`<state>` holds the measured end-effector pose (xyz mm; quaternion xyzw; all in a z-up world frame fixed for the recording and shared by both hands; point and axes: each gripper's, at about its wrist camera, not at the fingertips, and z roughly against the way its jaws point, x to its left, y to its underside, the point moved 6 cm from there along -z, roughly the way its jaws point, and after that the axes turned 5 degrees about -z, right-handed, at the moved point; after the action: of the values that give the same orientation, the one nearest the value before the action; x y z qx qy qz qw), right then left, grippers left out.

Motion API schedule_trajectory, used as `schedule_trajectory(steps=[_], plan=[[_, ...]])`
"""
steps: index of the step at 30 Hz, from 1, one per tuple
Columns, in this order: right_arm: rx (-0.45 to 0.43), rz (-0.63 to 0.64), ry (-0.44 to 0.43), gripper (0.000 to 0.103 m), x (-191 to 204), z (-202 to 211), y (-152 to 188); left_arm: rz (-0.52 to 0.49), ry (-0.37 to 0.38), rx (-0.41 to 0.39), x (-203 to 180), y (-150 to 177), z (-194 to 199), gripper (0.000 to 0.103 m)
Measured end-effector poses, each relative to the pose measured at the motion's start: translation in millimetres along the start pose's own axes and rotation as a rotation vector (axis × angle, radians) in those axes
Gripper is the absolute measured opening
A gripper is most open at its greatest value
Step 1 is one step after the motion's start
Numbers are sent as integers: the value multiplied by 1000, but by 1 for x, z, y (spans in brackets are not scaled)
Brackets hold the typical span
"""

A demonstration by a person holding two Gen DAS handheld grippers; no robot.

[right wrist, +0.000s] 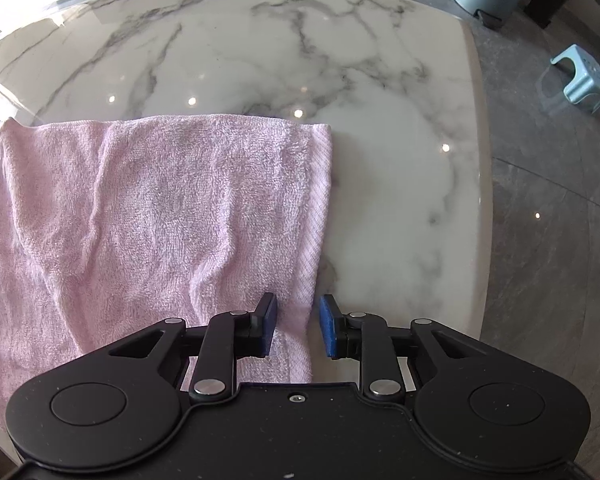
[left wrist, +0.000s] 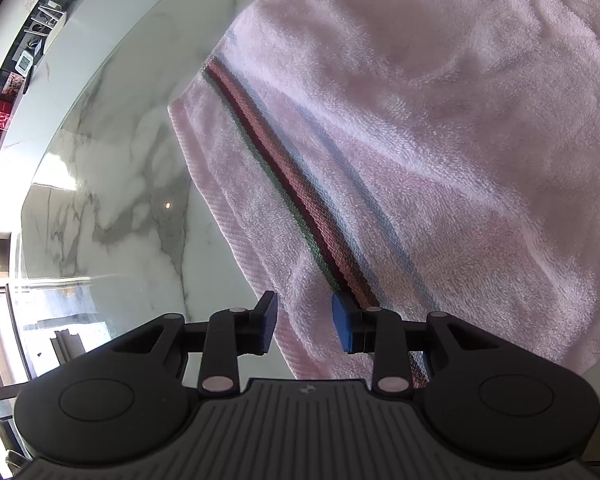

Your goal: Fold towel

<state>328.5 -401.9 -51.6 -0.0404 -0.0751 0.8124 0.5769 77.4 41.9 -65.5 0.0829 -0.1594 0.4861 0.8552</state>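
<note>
1. Pink towel (right wrist: pixel 148 216) lies rumpled on the marble bench (right wrist: pixel 380 128), partly doubled over; striped band (left wrist: pixel 300 216) shows at the left end.
2. Left gripper (left wrist: pixel 305 322): fingers parted above the towel's hem, grasping nothing.
3. Right gripper (right wrist: pixel 298 326): fingers parted astride the towel's right edge, pads not pressing.
4. Step in hand, as judged: take both near corners.
5. Technique: pinch only the top layer at the hem, both sides level, lift evenly to avoid skew.
</note>
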Motion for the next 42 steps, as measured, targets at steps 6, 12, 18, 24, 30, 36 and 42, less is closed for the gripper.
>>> schedule_trajectory(steps=[6, 12, 18, 24, 30, 36, 42], plan=[[-8, 43, 63, 3, 7, -2, 0, -4, 6, -3, 5, 2, -7, 24], [4, 36, 220, 3, -18, -2, 5, 8, 9, -6, 2, 1, -3, 23], [-29, 1, 268, 3, -39, -3, 12, 18, 9, -12, -2, -2, 3, 23], [-51, -4, 294, 4, -44, -3, 11, 18, 1, -13, -2, -4, 2, 23], [-80, 4, 274, 28, -45, 10, 20, 41, 1, -31, 5, -1, -4, 23], [-65, 123, 193, 30, -24, 34, 58, 105, 41, -99, 13, -4, 9, 26], [-5, 221, 113, 19, 17, 50, 121, 180, 57, -172, 28, -26, 18, 27]])
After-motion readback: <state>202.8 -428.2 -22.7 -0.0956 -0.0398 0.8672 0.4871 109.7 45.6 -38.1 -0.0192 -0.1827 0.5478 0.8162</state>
